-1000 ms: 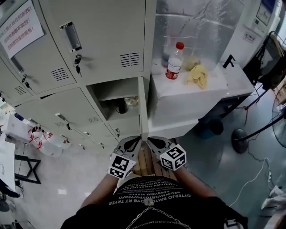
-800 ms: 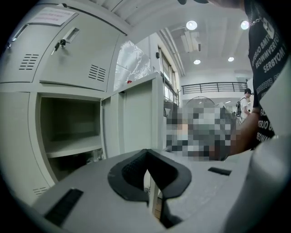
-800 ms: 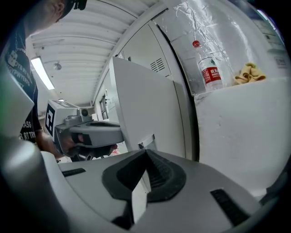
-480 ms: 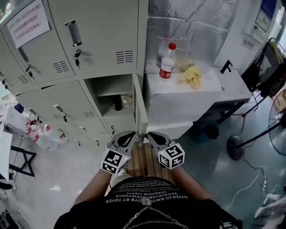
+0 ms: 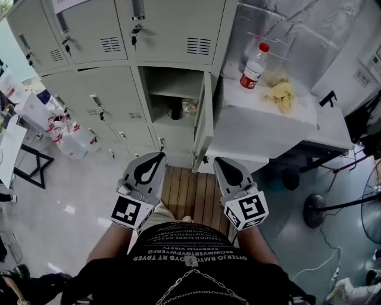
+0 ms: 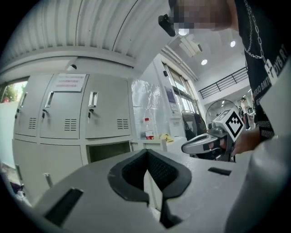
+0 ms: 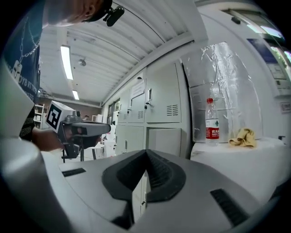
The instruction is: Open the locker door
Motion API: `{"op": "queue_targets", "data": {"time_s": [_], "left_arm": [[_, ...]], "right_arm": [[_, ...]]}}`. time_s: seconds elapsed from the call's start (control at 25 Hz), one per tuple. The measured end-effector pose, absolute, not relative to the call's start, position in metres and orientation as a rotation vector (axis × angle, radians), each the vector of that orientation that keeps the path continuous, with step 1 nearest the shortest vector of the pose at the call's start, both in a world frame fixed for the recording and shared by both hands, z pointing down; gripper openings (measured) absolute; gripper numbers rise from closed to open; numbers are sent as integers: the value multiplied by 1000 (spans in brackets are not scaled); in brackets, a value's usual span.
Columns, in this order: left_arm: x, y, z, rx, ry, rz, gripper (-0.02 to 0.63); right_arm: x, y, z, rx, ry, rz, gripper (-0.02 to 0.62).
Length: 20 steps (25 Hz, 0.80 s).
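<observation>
- The locker door (image 5: 203,125) already stood open, swung out from the right side of its compartment (image 5: 172,95). In the head view it showed nearly edge-on, its free edge toward the person.
- The left gripper (image 5: 153,162) and the right gripper (image 5: 225,168) hung side by side in front of the person. Both were well short of the door and touched nothing.
- Both pairs of jaws were pressed together with nothing between them, as each gripper view showed.
- The door looked like thin painted sheet metal, so I judged it stiff, fairly light and free to swing on its hinges, with no give under a pinch.
- The paint looked smooth and probably slippery, so a grip on the flat face would likely slide.
- The best hold seemed to be the free upright edge, thin enough for the jaws to close over. A push on the inner face with shut jaws would also swing it further.
- The closed doors above carried a recessed handle (image 5: 137,8) and hanging keys (image 5: 133,38). I could not see the same fittings on the open door from this angle.
- A bottle (image 5: 252,64) and a yellow cloth (image 5: 281,95) lay on the tabletop (image 5: 268,128) just right of the door. A wide swing could bring the door against that tabletop.
</observation>
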State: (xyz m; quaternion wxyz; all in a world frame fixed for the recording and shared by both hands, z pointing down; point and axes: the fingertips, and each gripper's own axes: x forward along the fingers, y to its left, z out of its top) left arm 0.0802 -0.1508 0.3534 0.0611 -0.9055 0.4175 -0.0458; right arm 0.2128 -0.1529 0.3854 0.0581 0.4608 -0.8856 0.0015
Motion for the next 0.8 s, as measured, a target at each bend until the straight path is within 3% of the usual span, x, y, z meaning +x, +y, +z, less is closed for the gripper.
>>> {"op": "queue_targets", "data": {"time_s": [0.8], "left_arm": [[67, -141, 365, -2760, 1258, -231, -6]], "right_arm": [[155, -160, 380, 1262, -2765, -21, -5]]}}
